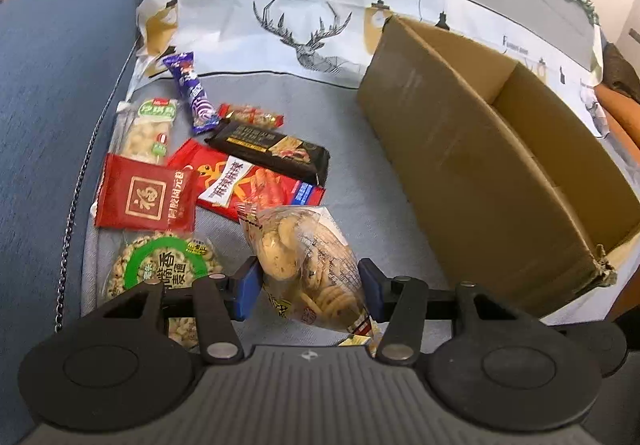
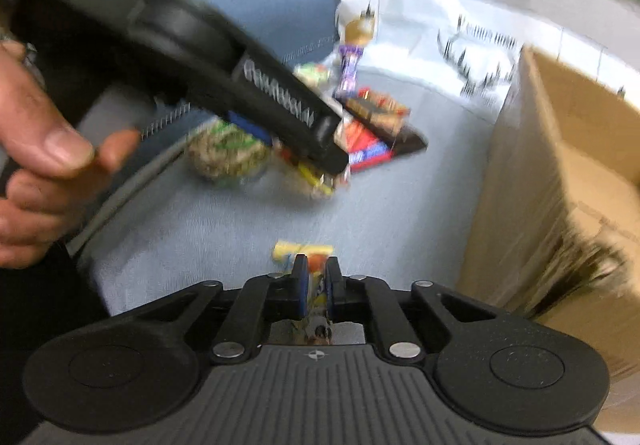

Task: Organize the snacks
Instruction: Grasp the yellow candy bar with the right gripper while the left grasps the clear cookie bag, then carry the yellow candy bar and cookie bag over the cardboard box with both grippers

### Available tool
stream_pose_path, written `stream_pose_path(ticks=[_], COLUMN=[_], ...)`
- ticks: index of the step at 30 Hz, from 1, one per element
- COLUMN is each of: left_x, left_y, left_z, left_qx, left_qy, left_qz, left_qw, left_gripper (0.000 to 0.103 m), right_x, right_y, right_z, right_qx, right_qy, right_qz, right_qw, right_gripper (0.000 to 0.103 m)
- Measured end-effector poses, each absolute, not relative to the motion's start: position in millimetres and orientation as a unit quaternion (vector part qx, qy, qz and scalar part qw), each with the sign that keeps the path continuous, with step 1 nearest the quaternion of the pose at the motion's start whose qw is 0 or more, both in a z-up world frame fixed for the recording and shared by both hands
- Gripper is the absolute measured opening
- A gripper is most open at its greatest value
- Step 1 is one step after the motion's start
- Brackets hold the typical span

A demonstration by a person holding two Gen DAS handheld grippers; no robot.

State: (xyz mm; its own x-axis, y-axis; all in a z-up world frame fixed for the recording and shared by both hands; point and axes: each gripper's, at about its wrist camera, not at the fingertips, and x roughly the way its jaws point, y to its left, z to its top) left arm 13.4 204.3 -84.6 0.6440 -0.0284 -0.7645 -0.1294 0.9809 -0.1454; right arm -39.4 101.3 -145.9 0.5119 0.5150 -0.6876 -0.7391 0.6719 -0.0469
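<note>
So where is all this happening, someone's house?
Probably a home, likely a sofa or bed. The snacks lie on a grey fabric cover printed "Fashion Home" with a deer, beside a blue upholstered armrest. An open cardboard box sits on the same cover.

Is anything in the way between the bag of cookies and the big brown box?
Nothing visible is. The left gripper straddles the cookie bag, and only bare grey cloth lies between it and the cardboard box. The box's near wall stands tall, so the bag would probably need lifting over it.
</note>
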Motion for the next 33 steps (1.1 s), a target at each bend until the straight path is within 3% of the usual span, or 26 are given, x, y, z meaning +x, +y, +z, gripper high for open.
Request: stream_pose_path(ticks=[2, 7, 10, 13, 16, 33], left_x=[15.4, 23.8, 26.5, 26.7, 27.9, -22.4], left_y=[205.3, 201.1, 200.1, 201.3, 202.3, 202.0], left_z=[-87.4, -100.0, -105.0, -106.7, -107.9, -51.6], left_qx=[-0.095, -0.082, -0.078, -0.083, -0.086, -0.132], left_qy=[0.428, 0.466, 0.478, 0.480, 0.484, 0.348], left_qz=[0.024, 0.016, 0.015, 0.015, 0.014, 0.016], left_qw=[0.898, 0.881, 0.875, 0.873, 0.871, 0.928], left_gripper=[0.058, 0.059, 0.060, 0.060, 0.060, 0.056], right_x=[-39.1, -39.9, -38.0, -36.1, -36.4, -56.0], right_y=[104.9, 105.3, 104.7, 104.8, 104.0, 79.4], right_z=[-148.4, -153.0, -153.9, -153.6, -153.9, -113.2], right_qx=[-0.181, -0.204, -0.201, -0.198, -0.199, -0.159], right_qy=[0.337, 0.356, 0.357, 0.357, 0.353, 0.275], right_qz=[0.367, 0.361, 0.362, 0.365, 0.364, 0.360], right_qw=[0.848, 0.838, 0.837, 0.837, 0.838, 0.877], right_gripper=[0.026, 0.030, 0.030, 0.017, 0.014, 0.012])
